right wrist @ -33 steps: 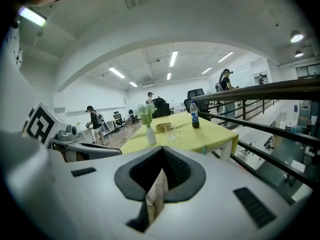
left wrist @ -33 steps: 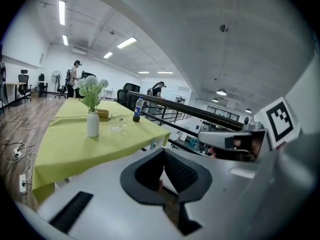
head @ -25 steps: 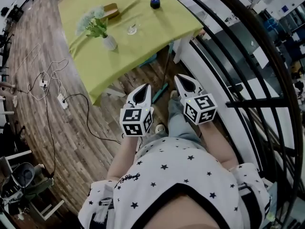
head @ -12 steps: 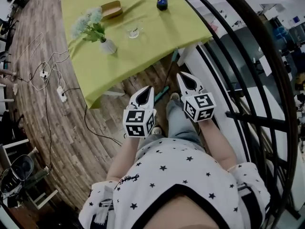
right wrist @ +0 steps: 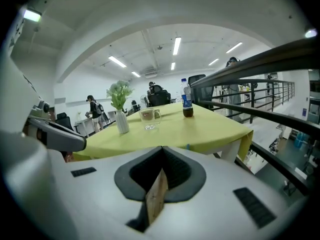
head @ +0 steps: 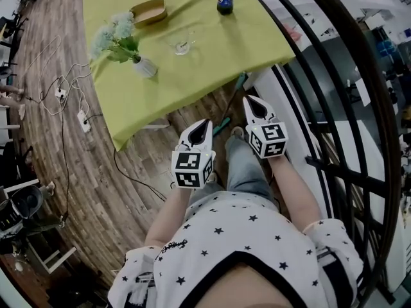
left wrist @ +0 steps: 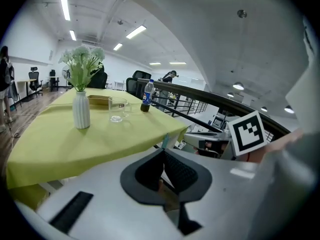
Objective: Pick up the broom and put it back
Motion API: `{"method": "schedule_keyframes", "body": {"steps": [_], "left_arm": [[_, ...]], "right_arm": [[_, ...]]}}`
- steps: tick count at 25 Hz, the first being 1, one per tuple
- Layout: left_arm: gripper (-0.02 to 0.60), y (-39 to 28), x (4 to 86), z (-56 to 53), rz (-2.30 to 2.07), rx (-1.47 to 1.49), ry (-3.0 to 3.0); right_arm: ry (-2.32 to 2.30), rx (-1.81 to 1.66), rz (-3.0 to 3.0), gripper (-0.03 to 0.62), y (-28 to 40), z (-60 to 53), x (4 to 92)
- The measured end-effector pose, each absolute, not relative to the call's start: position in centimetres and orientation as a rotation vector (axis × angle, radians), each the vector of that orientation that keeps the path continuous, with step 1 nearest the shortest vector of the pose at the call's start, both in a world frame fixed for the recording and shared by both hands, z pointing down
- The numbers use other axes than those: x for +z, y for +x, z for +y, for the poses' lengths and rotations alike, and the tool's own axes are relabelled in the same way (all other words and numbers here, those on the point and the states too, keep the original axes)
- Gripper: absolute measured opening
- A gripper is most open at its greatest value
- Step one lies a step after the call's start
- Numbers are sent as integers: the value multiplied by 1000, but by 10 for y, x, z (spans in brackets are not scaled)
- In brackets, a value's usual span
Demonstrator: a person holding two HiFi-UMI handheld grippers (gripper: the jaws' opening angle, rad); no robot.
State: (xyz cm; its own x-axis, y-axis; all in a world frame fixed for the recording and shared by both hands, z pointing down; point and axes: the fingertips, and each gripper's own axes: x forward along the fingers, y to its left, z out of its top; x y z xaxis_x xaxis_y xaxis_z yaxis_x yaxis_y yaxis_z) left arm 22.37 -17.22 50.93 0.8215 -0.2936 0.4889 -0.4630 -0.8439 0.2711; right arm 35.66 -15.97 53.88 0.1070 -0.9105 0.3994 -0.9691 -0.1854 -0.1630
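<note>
white left gripper (head: 206, 123), right gripper (head: 248, 99) side by side, tilted down, jaws pressed together, empty

My head camera looks steeply down; others ride my left gripper (head: 205, 125) and right gripper (head: 250, 101), facing forward, low. All three share the table (head: 199, 76).
</note>
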Motion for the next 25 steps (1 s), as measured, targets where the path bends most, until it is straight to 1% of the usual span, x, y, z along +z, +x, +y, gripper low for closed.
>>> {"method": "schedule_keyframes", "body": {"steps": [9,19,25], "left_arm": [[12,240,527,-183,-572,679,2599],[12,256,543,-194,-587,712,2566],[12,261,550,-201,-611,726,2552]], "right_arm": [[2200,694,-1888,-5,388,-184,583],[2104,789,-1861,134,406,-205,635],[2067,829,-1844,149,414,-218,658]]}}
